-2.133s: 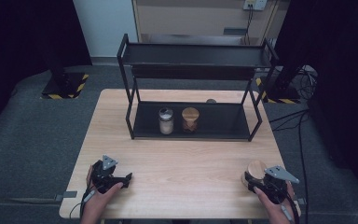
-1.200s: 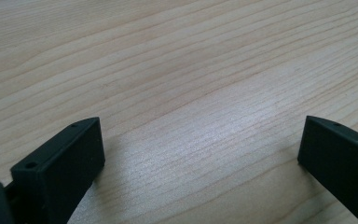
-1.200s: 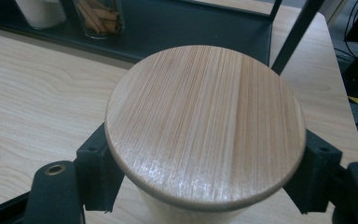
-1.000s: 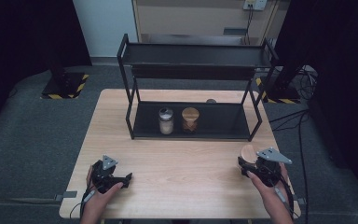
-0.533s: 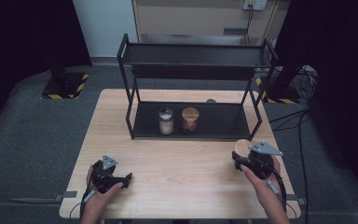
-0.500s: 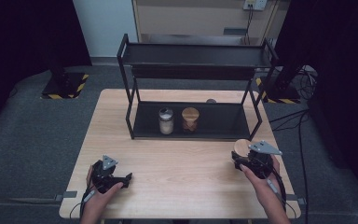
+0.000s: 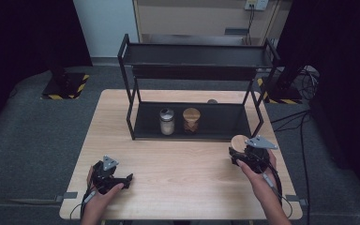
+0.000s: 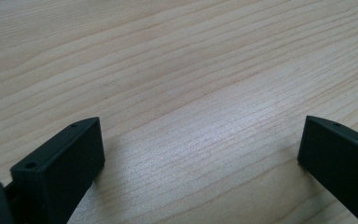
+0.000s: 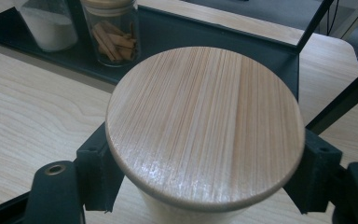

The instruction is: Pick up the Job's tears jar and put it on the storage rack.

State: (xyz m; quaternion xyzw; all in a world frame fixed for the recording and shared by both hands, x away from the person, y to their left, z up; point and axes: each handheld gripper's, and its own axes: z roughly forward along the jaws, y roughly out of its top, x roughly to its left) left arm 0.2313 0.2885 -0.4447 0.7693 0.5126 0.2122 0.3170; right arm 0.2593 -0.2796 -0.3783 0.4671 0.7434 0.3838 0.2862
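The right gripper (image 7: 242, 153) is clamped on a bamboo-lidded jar (image 9: 205, 126), held upright near the rack (image 7: 262, 56) at the counter's (image 7: 178, 187) right, likely bound for the lower shelf beside the cinnamon jar (image 7: 191, 120); the left gripper (image 8: 200, 154) rests open at near left

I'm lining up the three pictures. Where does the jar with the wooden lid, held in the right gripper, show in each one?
High view: the held jar sits lower right, in front of the rack's right leg.
Right gripper view: held jar at centre, between the jaws.
Left gripper view: not in it, bare table.
Shared landmark: the cinnamon jar on the rack.
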